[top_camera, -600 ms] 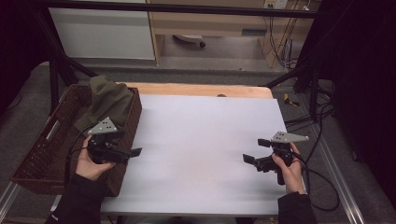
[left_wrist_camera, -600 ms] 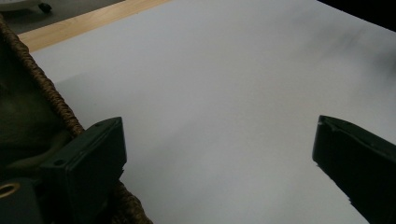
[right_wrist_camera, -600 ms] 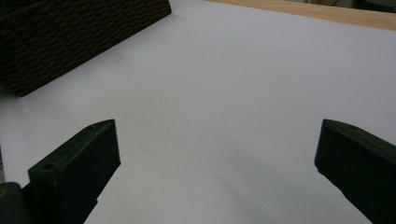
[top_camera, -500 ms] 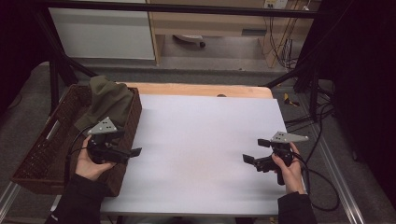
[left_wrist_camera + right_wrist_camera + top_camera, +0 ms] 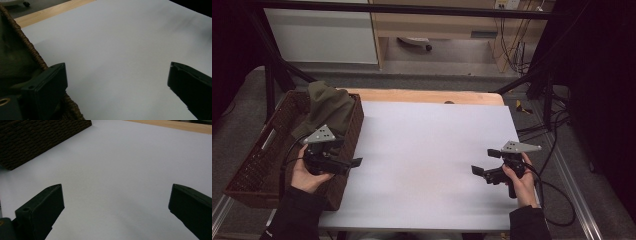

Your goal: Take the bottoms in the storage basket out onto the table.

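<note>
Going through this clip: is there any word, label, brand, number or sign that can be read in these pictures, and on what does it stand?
None can be read.
The white table sheet, the wicker basket and the olive cloth in it bear no print.
The grey plates and black jaws of the left tool and the right tool show no marking.
The cabinets behind the table show no lettering.

Left tongs (image 5: 354, 162) and right tongs (image 5: 477, 171): black handheld bodies, each topped by a grey three-cornered plate with small holes and trailing a thin black cable. In the gripper views, each jaw is a flat black block with squared edges; the left-hand jaw carries a small round hole. The person wears dark long sleeves (image 5: 297, 220).
</note>
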A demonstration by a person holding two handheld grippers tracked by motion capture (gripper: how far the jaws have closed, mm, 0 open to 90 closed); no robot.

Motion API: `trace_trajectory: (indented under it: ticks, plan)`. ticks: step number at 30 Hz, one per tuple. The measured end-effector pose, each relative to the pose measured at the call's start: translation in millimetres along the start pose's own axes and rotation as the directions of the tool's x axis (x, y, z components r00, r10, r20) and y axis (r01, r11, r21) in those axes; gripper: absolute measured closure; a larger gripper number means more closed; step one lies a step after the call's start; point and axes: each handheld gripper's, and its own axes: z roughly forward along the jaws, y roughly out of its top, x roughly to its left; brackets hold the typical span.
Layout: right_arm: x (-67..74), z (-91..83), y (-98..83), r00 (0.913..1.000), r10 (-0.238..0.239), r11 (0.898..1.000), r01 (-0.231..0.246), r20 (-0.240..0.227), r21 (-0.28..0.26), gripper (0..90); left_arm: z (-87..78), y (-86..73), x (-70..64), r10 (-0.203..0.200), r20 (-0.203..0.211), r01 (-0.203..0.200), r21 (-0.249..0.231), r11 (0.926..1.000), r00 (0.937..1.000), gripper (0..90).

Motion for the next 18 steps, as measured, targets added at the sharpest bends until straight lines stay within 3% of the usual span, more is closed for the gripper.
trace_trajectory:
  ticks: [5,18]
  plan:
    - [-0.2,0.0,0.1,1.0000,0.001,1.000,-0.001,-0.004,-0.001,0.7,-3.0,0.0,0.3,0.005,-0.025,-0.005,0.006,1.0000,0.9997,2.6]
    - [0.8,-0.3,-0.1,1.0000,0.003,1.000,-0.003,0.000,-0.001,0.7,-13.2,-1.9,5.1,0.000,-0.035,0.000,0.004,1.0000,0.9994,1.1]
